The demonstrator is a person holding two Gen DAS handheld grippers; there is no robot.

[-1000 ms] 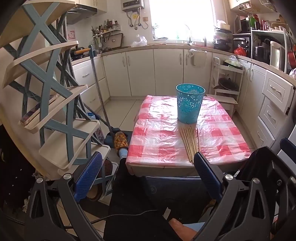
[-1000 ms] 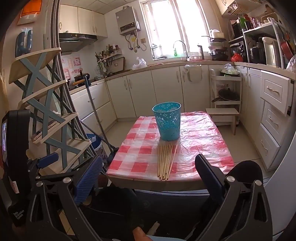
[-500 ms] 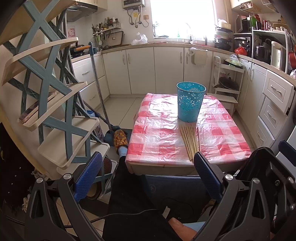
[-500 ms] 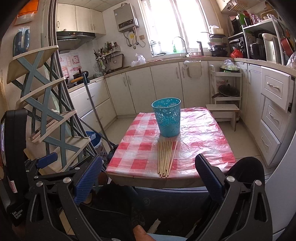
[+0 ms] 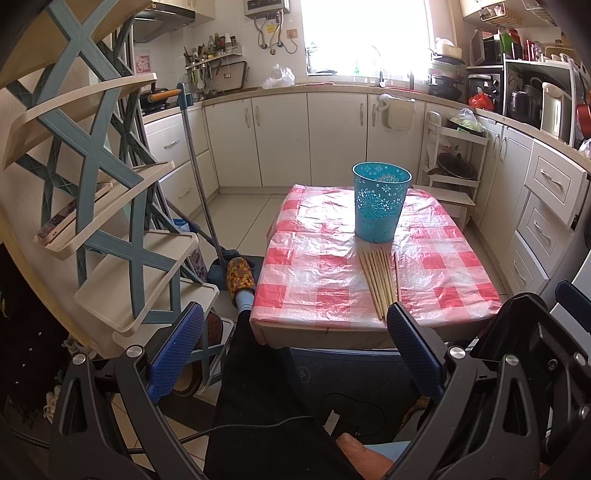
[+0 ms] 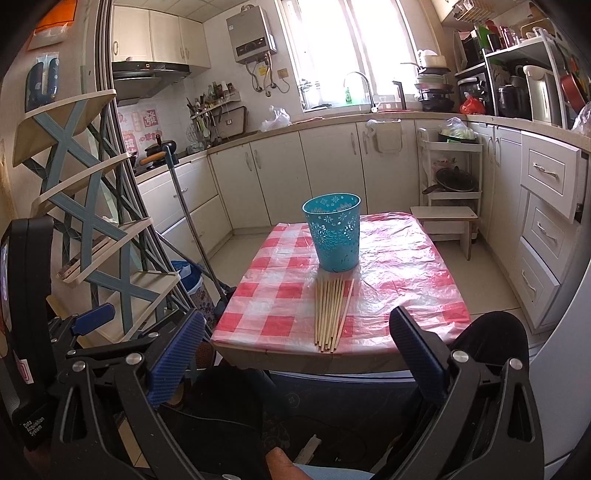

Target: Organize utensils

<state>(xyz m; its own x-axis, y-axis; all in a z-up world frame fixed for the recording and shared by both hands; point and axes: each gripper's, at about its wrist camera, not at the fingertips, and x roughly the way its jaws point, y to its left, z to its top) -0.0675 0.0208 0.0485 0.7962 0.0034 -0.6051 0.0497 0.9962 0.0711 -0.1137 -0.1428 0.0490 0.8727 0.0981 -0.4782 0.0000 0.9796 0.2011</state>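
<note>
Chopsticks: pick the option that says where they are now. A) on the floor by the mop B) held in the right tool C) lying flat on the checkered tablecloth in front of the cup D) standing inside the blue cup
C: the chopsticks lie in a flat bundle on the tablecloth, just in front of the blue cup; both tools are open, holding nothing.

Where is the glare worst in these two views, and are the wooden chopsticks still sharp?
Left wrist view: the window is blown out white, sheen on the red-checked plastic tablecloth; the wooden chopsticks stay sharp. Right wrist view: same window glare, cabinet lines bow toward the edges, chopsticks crisp.
</note>
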